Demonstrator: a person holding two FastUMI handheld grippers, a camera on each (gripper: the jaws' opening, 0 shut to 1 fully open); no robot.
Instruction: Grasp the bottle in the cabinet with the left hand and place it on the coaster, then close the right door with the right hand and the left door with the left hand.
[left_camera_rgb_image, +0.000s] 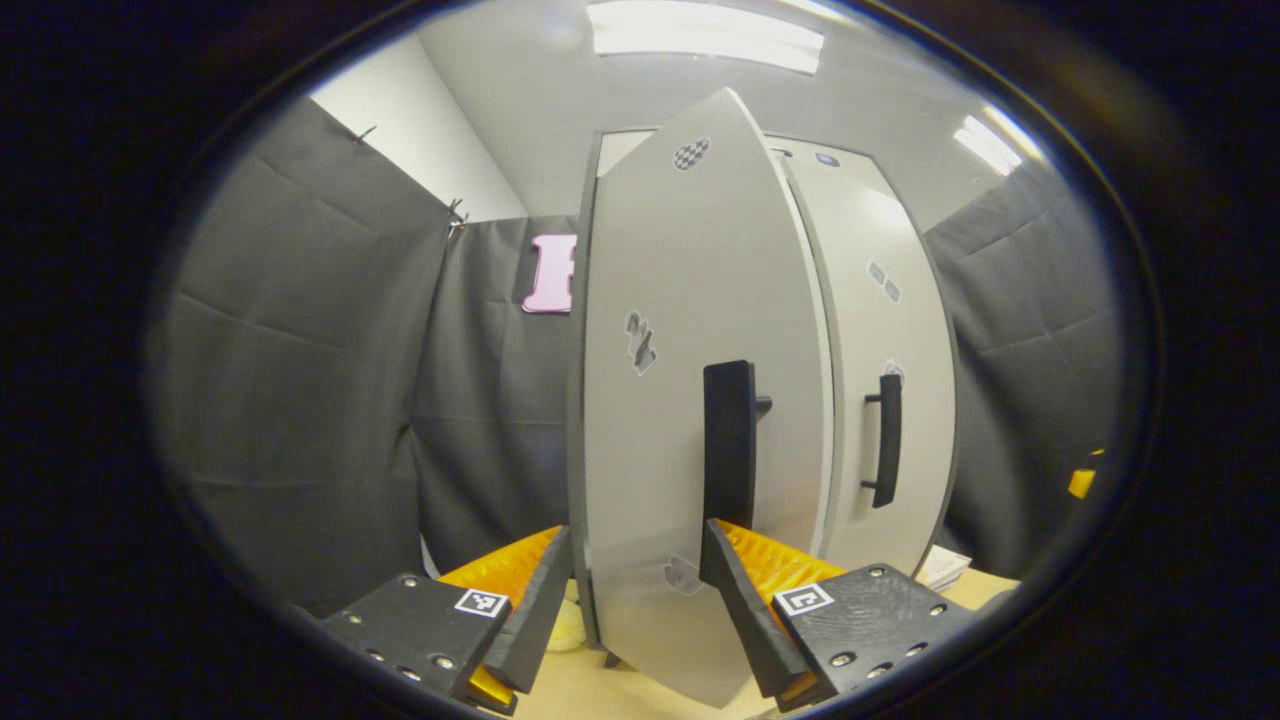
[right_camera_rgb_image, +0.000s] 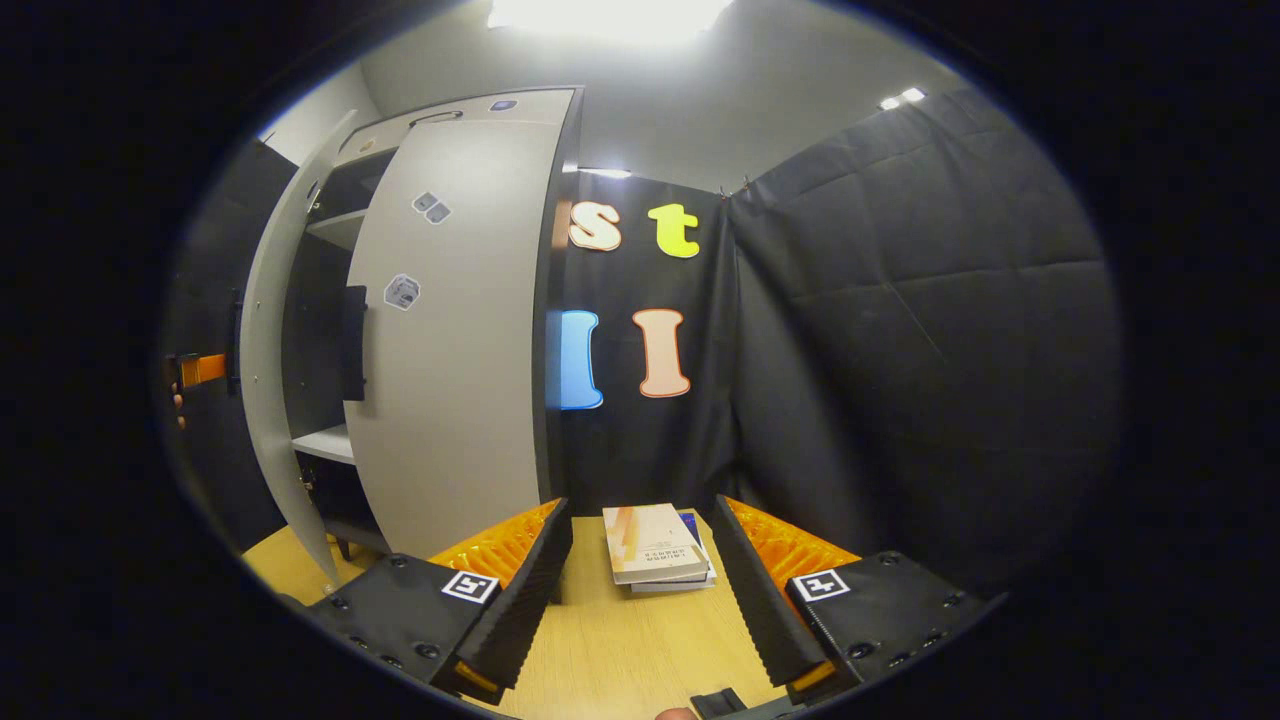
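Black cloth walls a booth around a pale wooden surface (right_camera_rgb_image: 620, 650) carrying a grey cabinet (right_camera_rgb_image: 450, 330). Its right door (left_camera_rgb_image: 885, 370) is shut; the left door (left_camera_rgb_image: 690, 400) stands ajar, its flat edge between the left claw's (left_camera_rgb_image: 635, 585) spread fingers, untouched. Visible shelves look bare. The right claw (right_camera_rgb_image: 640, 590) gapes empty before stacked books (right_camera_rgb_image: 655, 548); cover print unreadable.

Left gripper (left_camera_rgb_image: 636, 590): fingers spread wide apart, pointing forward and level, nothing pressed between them.
Right gripper (right_camera_rgb_image: 640, 590): fingers likewise parted, level and pointing forward, gripping nothing.
Hand (right_camera_rgb_image: 178, 405): at the far left edge of the right gripper view, fingertips barely visible.
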